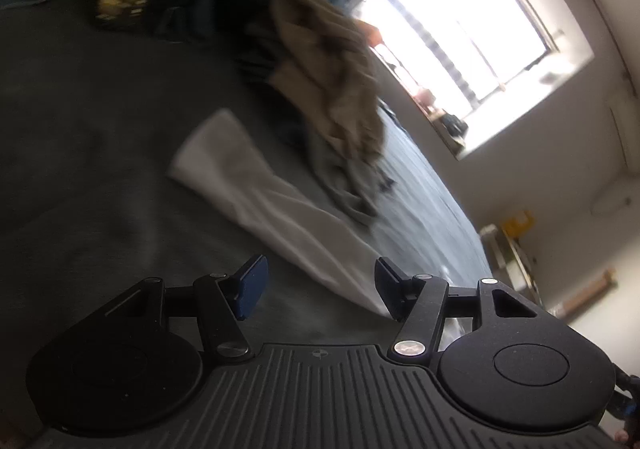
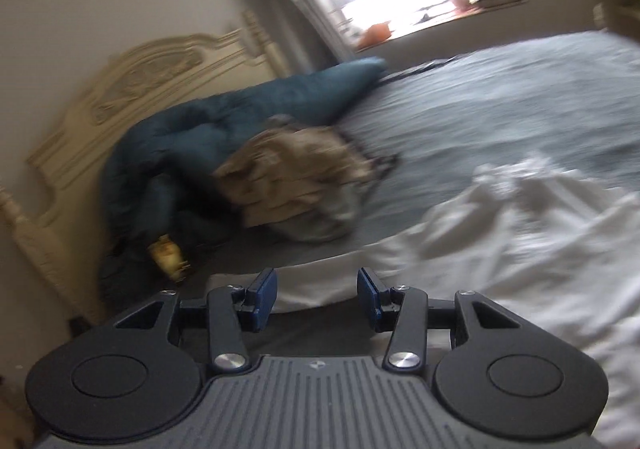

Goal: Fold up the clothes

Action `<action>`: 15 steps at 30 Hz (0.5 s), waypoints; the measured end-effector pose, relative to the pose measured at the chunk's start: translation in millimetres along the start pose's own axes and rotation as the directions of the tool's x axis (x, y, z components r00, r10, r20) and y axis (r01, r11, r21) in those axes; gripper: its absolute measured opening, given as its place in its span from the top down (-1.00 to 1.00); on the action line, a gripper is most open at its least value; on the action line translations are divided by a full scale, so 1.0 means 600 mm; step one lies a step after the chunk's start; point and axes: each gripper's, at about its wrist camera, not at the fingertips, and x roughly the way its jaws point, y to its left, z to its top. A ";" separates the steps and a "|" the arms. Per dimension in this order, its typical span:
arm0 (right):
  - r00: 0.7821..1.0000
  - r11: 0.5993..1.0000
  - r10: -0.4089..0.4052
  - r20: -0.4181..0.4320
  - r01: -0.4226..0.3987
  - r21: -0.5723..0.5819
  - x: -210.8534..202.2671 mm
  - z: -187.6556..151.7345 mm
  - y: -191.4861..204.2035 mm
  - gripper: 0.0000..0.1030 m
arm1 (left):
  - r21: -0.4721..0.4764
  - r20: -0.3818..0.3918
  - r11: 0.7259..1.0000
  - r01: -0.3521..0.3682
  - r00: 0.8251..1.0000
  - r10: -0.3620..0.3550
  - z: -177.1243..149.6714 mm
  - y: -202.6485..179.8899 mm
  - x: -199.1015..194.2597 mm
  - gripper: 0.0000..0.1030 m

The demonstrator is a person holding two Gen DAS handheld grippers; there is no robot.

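Left gripper [image 1: 318,291]: jaws spread wide, holding nothing, above the grey bedspread [image 1: 100,169]. Right gripper [image 2: 317,299]: jaws likewise apart, empty, just short of the white garment's near edge.

White garment [image 1: 276,209]: lies flat on the bedspread; in the left wrist view a long, narrow, smooth part runs from beside the gripper away toward the upper left. In the right wrist view it [image 2: 520,217] spreads rumpled to the right.

Tan clothes pile [image 2: 296,177]: crumpled heap beyond the white garment, against a dark teal quilt [image 2: 200,129].

Cream headboard [image 2: 132,89] and bright window [image 1: 460,49] behind. Views blurred.
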 end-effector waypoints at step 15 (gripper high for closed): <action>0.980 0.817 -0.008 -0.201 -0.110 -0.567 0.466 -0.139 0.329 0.07 | -0.195 0.051 0.978 0.072 0.997 -0.063 0.073 0.144 0.054 -0.16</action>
